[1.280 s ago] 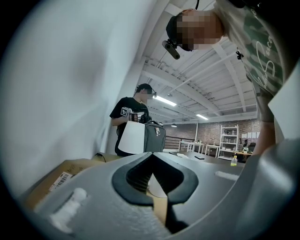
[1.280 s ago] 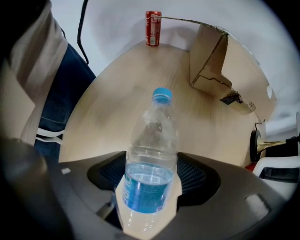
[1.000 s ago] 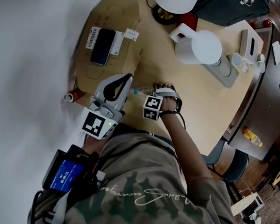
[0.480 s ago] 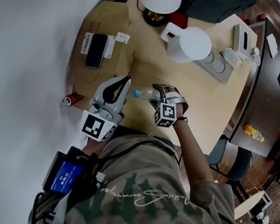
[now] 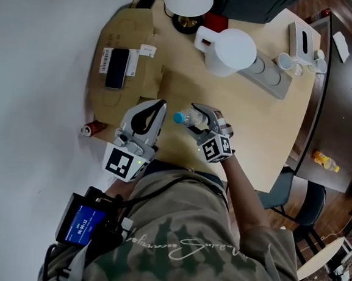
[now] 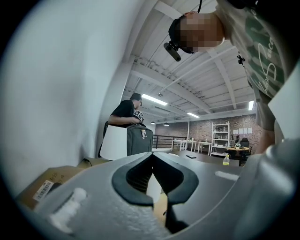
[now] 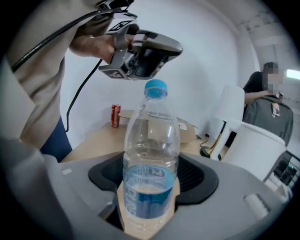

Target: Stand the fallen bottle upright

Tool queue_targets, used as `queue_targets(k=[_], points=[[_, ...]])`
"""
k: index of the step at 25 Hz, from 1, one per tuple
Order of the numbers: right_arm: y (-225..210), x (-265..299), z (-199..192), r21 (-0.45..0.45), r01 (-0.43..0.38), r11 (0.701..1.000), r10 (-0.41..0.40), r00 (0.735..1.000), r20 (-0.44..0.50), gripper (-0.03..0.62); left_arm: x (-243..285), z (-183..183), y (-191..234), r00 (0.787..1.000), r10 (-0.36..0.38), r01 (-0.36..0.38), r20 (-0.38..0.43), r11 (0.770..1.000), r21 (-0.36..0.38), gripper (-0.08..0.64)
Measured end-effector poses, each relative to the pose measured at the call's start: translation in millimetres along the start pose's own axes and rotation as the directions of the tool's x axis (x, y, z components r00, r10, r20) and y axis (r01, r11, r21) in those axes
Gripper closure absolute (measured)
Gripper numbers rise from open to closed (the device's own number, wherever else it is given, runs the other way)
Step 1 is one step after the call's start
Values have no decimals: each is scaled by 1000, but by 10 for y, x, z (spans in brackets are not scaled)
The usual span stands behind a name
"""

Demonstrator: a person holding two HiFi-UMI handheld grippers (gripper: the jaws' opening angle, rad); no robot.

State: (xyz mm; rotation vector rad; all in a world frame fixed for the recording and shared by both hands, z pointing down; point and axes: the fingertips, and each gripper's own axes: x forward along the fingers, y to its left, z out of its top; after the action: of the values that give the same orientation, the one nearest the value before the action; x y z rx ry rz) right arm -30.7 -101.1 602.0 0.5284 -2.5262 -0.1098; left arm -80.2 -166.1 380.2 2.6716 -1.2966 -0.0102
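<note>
So the right gripper (image 5: 196, 119) is clamping onto the clear plastic bottle (image 7: 151, 154), with both pads pressing its lower half around the blue label. There's a bit of water sitting in the bottom. From the head view the blue cap (image 5: 179, 117) is pointing over toward the left gripper (image 5: 159, 105). Can't really tell if the base is touching the wooden table (image 5: 257, 119) or not. The left gripper is hanging just beside the bottle with its jaws closed tip to tip, nothing in them. A red can (image 5: 90, 129) is standing near the table's edge next to a flat piece of cardboard (image 5: 122, 95), and a white jug (image 5: 233, 50) is sitting further back.
</note>
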Motion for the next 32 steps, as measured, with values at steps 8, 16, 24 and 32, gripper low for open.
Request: queue_targets(k=[8, 16, 24, 32], points=[[-101, -1, -234, 196, 39, 980, -60, 993, 102, 273, 23, -18, -145, 999, -3, 4, -34, 1000, 21, 557], [-52, -17, -274, 184, 15, 983, -38, 992, 118, 273, 98, -7, -195, 1000, 0, 1, -22, 1000, 15, 558], [-93, -164, -307, 208, 33, 978, -62, 989, 134, 272, 138, -9, -294, 1000, -8, 8, -8, 1000, 27, 558], [-35, -323, -417, 204, 47, 978, -72, 990, 119, 273, 173, -112, -413, 999, -19, 20, -44, 999, 28, 557]])
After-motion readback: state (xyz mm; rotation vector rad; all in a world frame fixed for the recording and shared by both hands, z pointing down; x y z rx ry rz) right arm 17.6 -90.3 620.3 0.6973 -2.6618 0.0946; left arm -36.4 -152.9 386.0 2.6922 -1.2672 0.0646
